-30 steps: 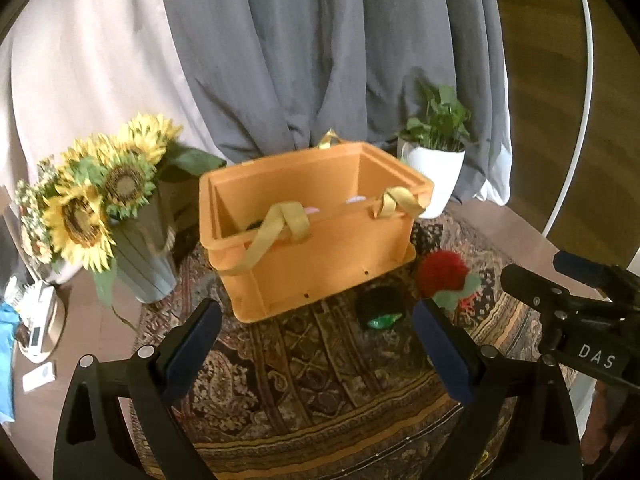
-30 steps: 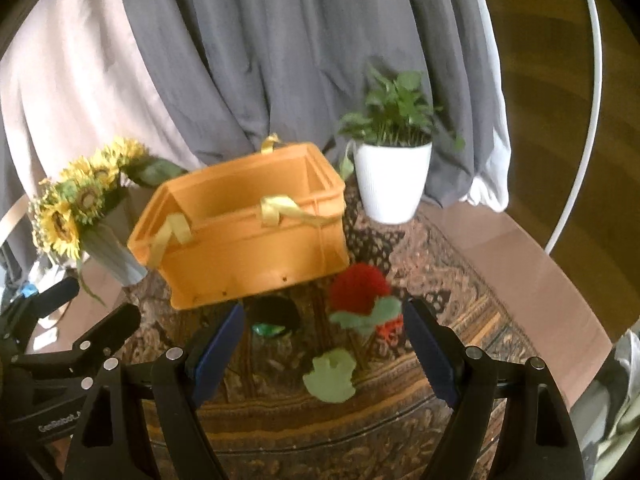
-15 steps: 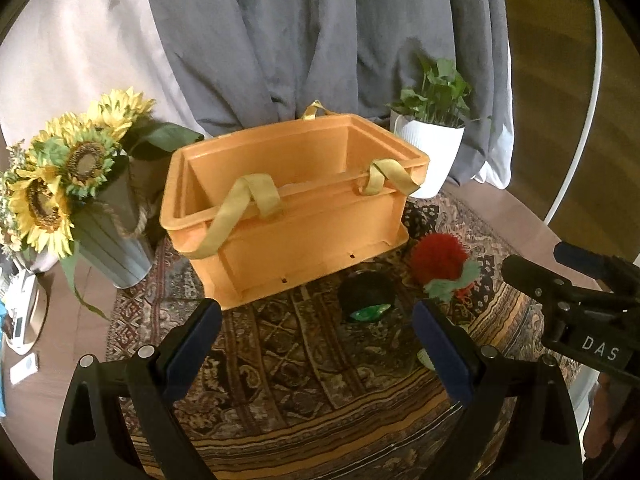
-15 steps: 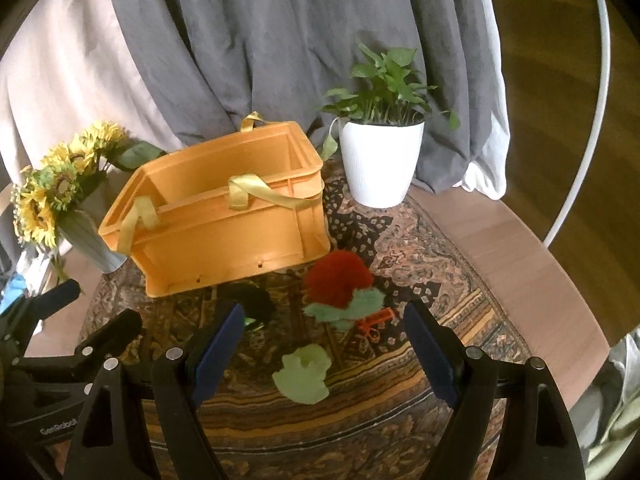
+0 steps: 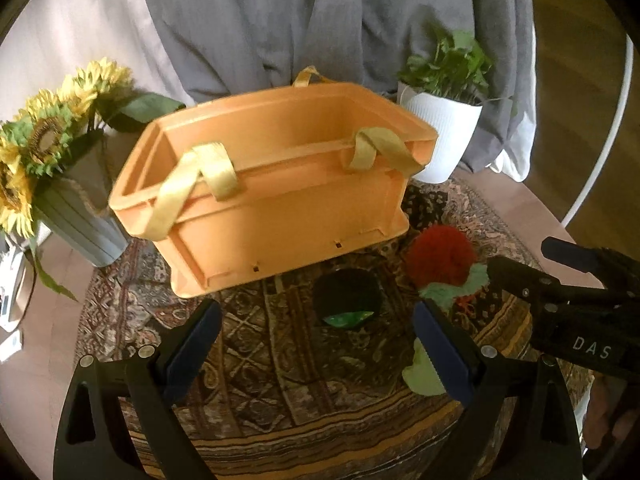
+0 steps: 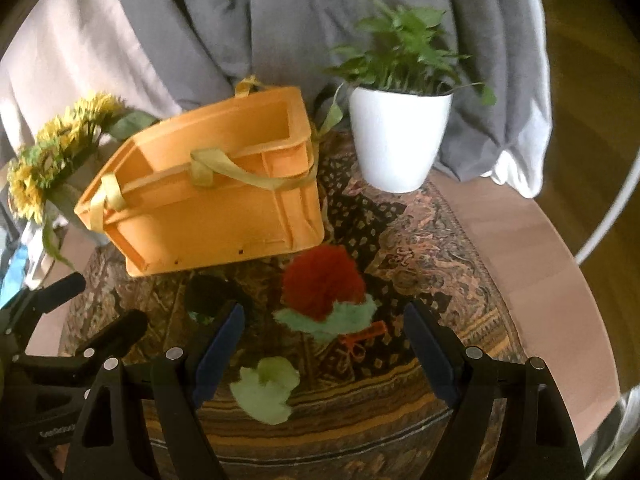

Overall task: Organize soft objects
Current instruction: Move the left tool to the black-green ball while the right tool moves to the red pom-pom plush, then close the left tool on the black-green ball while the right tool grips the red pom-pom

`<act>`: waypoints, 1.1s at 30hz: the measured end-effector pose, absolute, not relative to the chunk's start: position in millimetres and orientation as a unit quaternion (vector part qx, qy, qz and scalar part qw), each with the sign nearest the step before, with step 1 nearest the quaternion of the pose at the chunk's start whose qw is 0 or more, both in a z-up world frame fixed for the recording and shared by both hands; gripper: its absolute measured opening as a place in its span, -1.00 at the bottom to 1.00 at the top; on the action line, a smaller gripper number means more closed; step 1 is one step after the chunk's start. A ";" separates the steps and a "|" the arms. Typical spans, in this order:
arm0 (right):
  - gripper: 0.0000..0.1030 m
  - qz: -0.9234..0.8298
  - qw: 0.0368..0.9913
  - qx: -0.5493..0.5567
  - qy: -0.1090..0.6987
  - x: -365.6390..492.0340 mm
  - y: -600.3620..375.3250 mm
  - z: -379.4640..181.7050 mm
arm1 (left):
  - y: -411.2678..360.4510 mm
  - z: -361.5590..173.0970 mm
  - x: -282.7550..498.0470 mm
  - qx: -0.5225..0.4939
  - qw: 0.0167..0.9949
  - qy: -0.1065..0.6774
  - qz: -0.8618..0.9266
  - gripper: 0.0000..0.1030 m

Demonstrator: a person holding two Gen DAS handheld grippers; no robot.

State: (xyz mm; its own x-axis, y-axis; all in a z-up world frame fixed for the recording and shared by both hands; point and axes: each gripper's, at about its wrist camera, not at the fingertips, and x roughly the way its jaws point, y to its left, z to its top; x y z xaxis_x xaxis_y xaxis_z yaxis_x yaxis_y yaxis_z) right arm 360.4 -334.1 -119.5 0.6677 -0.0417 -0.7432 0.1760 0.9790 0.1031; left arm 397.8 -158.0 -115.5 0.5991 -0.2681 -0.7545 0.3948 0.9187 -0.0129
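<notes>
Both hand-held grippers, left [image 5: 316, 344] and right [image 6: 322, 354], gape wide and hold nothing. The red pompom [image 6: 322, 282], dark toy [image 5: 346, 294] and pale green toy [image 6: 266, 390] lie on the rug [image 6: 420, 240], just before the orange crate [image 6: 208, 208].

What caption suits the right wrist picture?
Open right gripper hovers over a red pompom and pale green plush before an orange crate.
</notes>
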 end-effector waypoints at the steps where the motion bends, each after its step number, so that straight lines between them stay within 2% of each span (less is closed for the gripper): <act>1: 0.60 -0.054 0.909 0.080 0.406 363.5 -335.8 -121.7 | -160.0 -118.7 399.9 0.075 0.890 0.411 -0.184 0.90; 12: 0.60 0.008 0.891 0.062 0.449 403.7 -352.5 -156.8 | -180.7 -157.1 421.2 0.057 0.872 0.456 -0.167 0.90; 29: 0.58 0.056 0.872 0.040 0.484 439.7 -363.2 -202.9 | -205.3 -194.8 445.3 0.099 0.859 0.478 -0.154 0.89; 33: 0.49 0.061 0.873 0.044 0.482 444.4 -365.9 -205.6 | -207.8 -197.0 453.1 0.099 0.859 0.478 -0.155 0.89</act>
State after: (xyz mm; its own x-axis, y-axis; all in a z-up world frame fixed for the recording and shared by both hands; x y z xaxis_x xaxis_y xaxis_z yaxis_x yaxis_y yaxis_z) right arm 444.4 -365.9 -205.6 0.5287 0.1482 -0.8358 -0.0642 0.9888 0.1347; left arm 453.1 -207.8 -197.0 0.4949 -0.1718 -0.8518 0.3608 0.9324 0.0216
